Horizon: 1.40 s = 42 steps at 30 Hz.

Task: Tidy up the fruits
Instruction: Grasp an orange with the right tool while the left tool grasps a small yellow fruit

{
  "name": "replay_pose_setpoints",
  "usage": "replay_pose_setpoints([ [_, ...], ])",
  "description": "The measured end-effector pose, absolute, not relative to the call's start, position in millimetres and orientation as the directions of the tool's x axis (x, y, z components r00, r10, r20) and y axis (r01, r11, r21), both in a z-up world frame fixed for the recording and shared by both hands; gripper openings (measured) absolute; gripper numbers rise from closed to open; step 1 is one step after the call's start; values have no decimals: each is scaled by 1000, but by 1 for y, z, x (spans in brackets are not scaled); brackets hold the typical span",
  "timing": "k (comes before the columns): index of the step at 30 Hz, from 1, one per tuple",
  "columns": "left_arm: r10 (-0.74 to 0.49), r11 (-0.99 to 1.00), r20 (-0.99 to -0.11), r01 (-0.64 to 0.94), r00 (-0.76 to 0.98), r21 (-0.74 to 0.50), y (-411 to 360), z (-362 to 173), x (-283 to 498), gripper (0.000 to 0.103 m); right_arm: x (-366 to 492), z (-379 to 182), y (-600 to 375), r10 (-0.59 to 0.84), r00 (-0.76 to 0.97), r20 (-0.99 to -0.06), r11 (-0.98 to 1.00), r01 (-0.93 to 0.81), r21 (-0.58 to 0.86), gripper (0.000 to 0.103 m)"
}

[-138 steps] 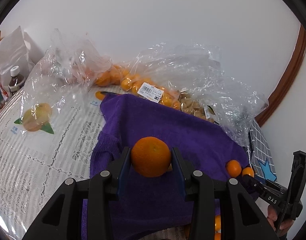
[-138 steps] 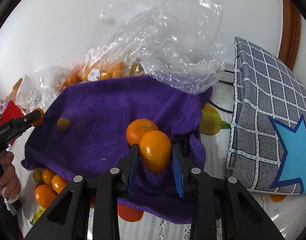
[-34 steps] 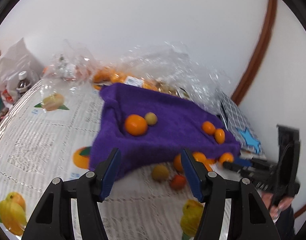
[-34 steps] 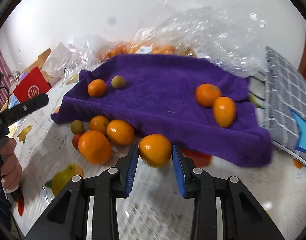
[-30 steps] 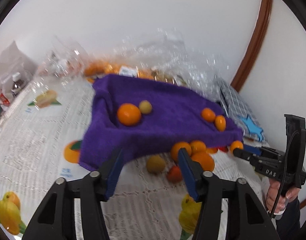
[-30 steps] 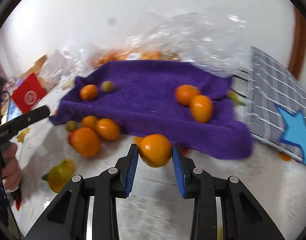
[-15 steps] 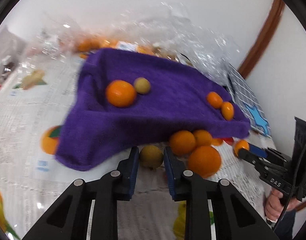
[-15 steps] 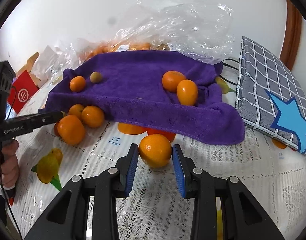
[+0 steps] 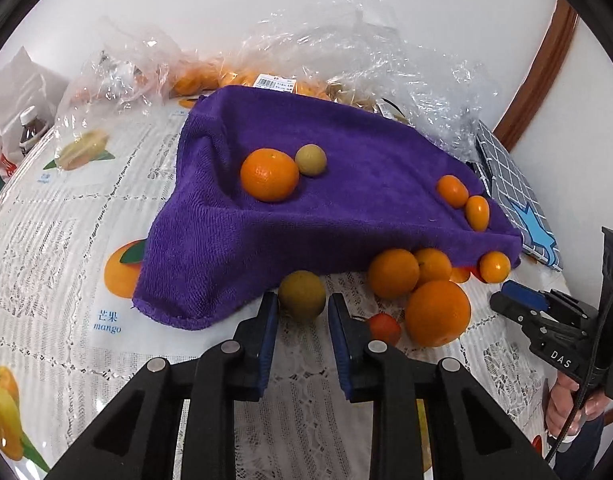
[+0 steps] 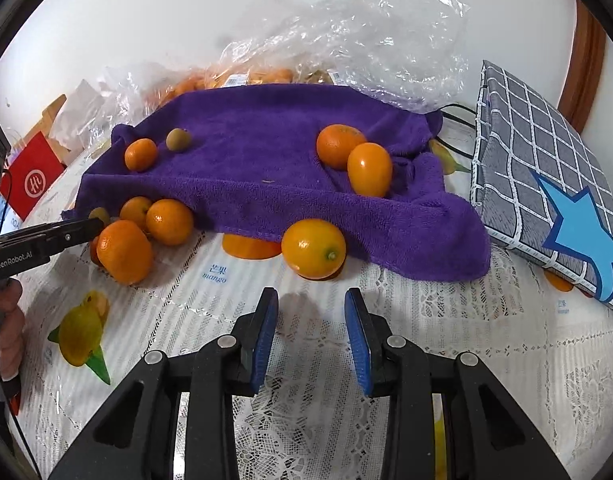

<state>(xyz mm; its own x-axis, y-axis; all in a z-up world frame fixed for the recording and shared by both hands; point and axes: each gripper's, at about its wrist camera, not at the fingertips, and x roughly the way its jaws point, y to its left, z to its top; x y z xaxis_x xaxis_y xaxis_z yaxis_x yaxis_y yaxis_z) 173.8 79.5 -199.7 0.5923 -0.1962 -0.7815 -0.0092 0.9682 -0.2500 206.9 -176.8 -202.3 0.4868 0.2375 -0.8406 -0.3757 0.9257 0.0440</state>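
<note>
Two views told me where the sorting stood. Through the left wrist camera, my left gripper (image 9: pixel 301 312) had its blue pads on either flank of a small yellow-green fruit (image 9: pixel 302 295) lying on the lace tablecloth (image 9: pixel 46 216), just off the near hem of the purple towel (image 9: pixel 346 184). Whether the pads were already pressing its skin I could not tell; thin slivers of cloth seemed to show on each side. At about two o'clock from that fruit sat a cluster of oranges (image 9: pixel 437 312), and up on the towel at twelve o'clock rested an orange (image 9: pixel 269 175) touching another small yellow-green fruit (image 9: pixel 310 159). I judged the step in hand to be picking up the greenish fruit, to join its twin on the towel.

Through the right wrist camera, my right gripper (image 10: pixel 311 316) stood with jaws spread and nothing between them. Straight ahead at twelve o'clock a glossy orange fruit (image 10: pixel 314 248) lay on the tablecloth against the towel's hem, apart from my pads. Two more orange fruits (image 10: pixel 369 169) sat on the towel at about one o'clock. That looked like a fruit just set down, off the towel.

Next, I judged, the left jaws needed to close gently and squarely on the round fruit before lifting, lest it squirt out and roll.
</note>
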Motion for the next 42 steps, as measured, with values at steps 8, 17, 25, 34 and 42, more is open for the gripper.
replay_pose_setpoints([
  [8, -208, 955, -770, -44, 603, -292, 85, -202, 179, 24, 207, -201, -175, 221, 487, -845, 927, -374, 26, 34],
  [17, -229, 949, -673, 5, 703, -316, 86, -183, 164, 24, 203, -190, -187, 275, 535, -799, 930, -357, 81, 27],
  [25, -236, 951, -622, 47, 747, -304, 82, -172, 158, 24, 190, -174, -184, 314, 598, -737, 917, -392, 72, 14],
  [34, -210, 956, -629, 22, 748, -293, 86, -172, 159, 24, 203, -190, -185, 296, 520, -801, 924, -369, 102, 31],
  [42, -208, 958, -642, 20, 738, -287, 84, -174, 160, 24, 218, -198, -180, 260, 497, -828, 938, -334, 94, 38],
])
